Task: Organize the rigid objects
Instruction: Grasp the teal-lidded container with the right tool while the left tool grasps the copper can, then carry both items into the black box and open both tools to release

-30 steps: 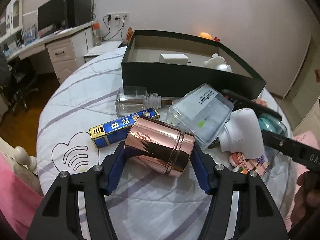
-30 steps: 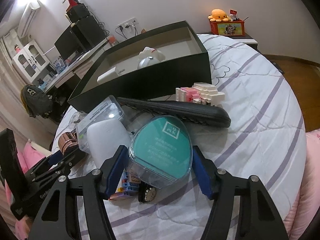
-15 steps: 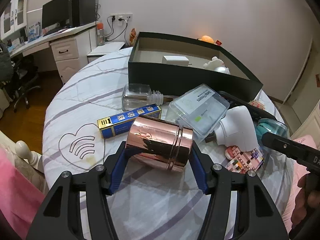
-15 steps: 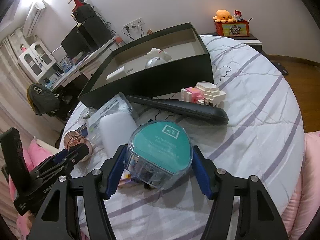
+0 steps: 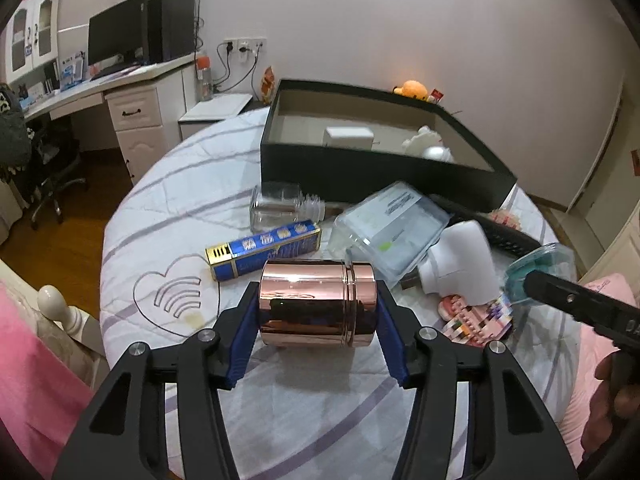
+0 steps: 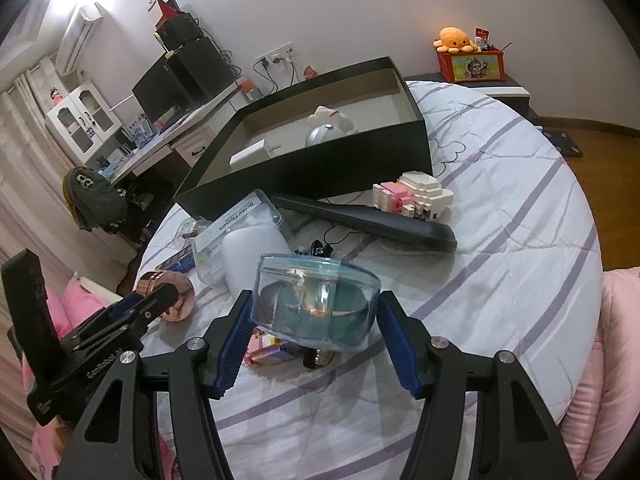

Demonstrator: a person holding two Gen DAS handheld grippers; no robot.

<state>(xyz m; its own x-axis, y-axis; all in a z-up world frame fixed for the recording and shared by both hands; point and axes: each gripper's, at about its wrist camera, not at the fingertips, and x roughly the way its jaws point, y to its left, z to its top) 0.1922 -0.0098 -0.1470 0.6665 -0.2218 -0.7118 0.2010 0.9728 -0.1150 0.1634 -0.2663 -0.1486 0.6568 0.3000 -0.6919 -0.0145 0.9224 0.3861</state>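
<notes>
Both tools grip; copper canister [image 5: 317, 304] lies crosswise.

Home bedroom doubling as a study. Quilted bedspread [image 6: 520, 216] with purple stripes covers a round bed; pink bedding [image 5: 28, 380] and a white bedpost knob [image 5: 51, 295] at its edge. Wood floor [image 6: 612, 168]. Along the wall — a white desk [image 5: 132, 92] with drawers, a dark monitor [image 5: 116, 42], speakers [image 6: 188, 64], and an office chair [image 5: 52, 168]. Glass-door cabinet [image 6: 82, 122] in the corner, air conditioner [image 6: 78, 38] mounted high. Wall sockets [image 5: 242, 45] with cables plugged in. Orange plush toy [image 6: 456, 38] on a red box — domestic clutter, nothing industrial.
</notes>
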